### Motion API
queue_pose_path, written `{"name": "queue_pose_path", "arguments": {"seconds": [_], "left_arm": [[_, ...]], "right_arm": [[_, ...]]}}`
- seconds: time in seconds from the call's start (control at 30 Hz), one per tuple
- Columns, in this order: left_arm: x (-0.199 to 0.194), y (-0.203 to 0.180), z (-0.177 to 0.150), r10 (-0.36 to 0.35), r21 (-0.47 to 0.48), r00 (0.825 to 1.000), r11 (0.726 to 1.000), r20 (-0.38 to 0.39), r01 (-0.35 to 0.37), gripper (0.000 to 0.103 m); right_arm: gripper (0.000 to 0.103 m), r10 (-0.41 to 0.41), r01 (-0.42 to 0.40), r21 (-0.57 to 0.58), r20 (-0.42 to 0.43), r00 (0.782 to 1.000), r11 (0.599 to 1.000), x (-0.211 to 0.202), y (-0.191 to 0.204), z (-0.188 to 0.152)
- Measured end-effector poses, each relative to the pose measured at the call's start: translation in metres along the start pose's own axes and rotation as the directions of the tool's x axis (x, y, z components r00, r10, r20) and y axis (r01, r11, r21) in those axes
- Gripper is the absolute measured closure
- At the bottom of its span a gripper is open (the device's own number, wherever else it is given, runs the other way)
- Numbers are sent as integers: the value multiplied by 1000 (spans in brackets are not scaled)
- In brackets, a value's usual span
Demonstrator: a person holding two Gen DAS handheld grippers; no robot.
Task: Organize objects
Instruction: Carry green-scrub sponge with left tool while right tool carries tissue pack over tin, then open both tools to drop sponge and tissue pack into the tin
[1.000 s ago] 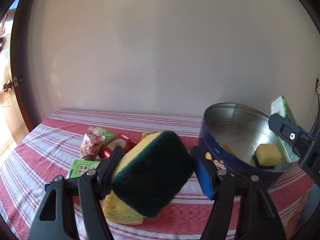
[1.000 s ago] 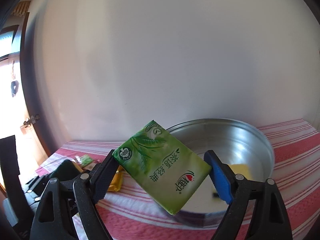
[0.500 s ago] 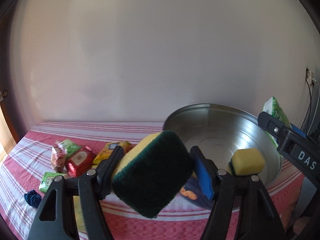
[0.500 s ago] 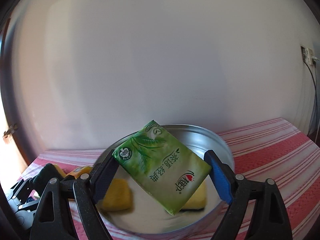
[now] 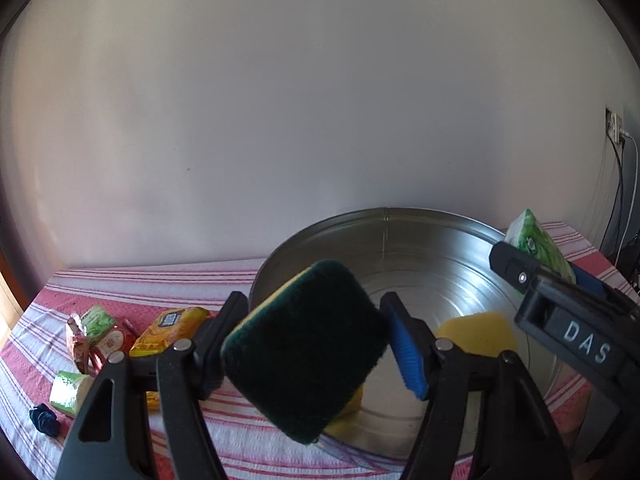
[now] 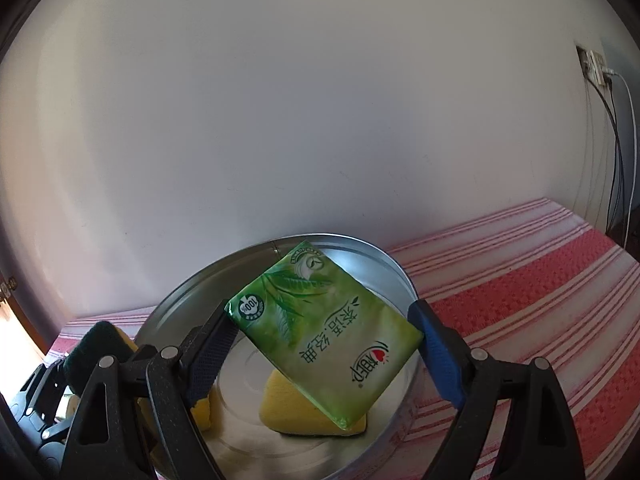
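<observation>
Sponge (image 5: pixel 304 344) first: a rounded-corner block, dark green fuzzy scouring face toward us, a yellow foam layer showing along its upper left edge. We see it tilted on a corner, pinched in the left gripper (image 5: pixel 310 344) between a black pad and a ribbed blue pad, held above the near rim of the tin.

Tissue pack (image 6: pixel 324 344) in the right-hand view: a flat, soft rectangle in glossy green film printed with leaves and white characters. The right gripper (image 6: pixel 322 354) clamps it by its two opposite corners, so it hangs diamond-wise over the tin. From the left-wrist view we catch its end face (image 5: pixel 536 244) past the tin's right side.

Below both sits the round tin (image 5: pixel 400 240), shallow, brushed bare metal inside with faint concentric rings and one vertical seam in the wall. Two more sponges lie on its floor, yellow foam up: one right of centre (image 6: pixel 296 404), one at the left, partly hidden behind the gripper finger (image 6: pixel 202 410).

Left of the tin, on the tablecloth (image 6: pixel 520 280), a coarse woven cloth in red and white stripes, we note a loose group: a yellow packet (image 5: pixel 172 326), a red crinkled wrapper (image 5: pixel 110 342), small green foil packets (image 5: pixel 72 390) and a dark blue wad (image 5: pixel 44 420).

Behind, a plain matte wall (image 5: pixel 280 120); a socket with hanging cables (image 6: pixel 616 140) at far right.
</observation>
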State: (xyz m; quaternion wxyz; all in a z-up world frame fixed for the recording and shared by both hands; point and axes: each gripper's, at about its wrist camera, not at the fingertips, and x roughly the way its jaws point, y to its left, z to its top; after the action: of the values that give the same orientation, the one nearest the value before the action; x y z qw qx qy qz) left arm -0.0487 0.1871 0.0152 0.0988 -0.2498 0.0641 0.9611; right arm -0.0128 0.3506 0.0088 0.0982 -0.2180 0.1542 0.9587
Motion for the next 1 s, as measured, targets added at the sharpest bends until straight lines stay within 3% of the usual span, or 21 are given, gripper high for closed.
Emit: {"name": "queue_pose_path", "arguments": {"seconds": [0.3, 0.43, 0.53, 0.6, 0.7, 0.83, 1.0], "left_arm": [[20, -6, -2, -17, 17, 1000, 1000, -21, 17, 34], [27, -10, -5, -27, 40, 999, 999, -32, 28, 34], [29, -8, -7, -45, 35, 998, 998, -49, 47, 27], [26, -5, -8, -52, 25, 998, 998, -36, 53, 2], [16, -5, -9, -19, 41, 1000, 999, 14, 19, 1], [9, -3, -10, 16, 53, 999, 998, 31, -18, 1], [7, 13, -15, 21, 1, 1000, 1000, 10, -21, 0]], "right_arm": [[15, -12, 12, -29, -24, 1000, 1000, 6, 5, -5], [15, 26, -27, -17, -41, 999, 999, 12, 1, -3], [14, 62, -62, -8, -42, 997, 998, 12, 0, -3], [12, 68, -69, -22, -50, 996, 997, 11, 3, -4], [11, 88, -91, -51, -49, 995, 995, 7, 10, -5], [11, 52, -53, -63, -14, 999, 997, -1, 9, -7], [11, 57, -58, 41, 28, 998, 997, -9, -6, -3]]}}
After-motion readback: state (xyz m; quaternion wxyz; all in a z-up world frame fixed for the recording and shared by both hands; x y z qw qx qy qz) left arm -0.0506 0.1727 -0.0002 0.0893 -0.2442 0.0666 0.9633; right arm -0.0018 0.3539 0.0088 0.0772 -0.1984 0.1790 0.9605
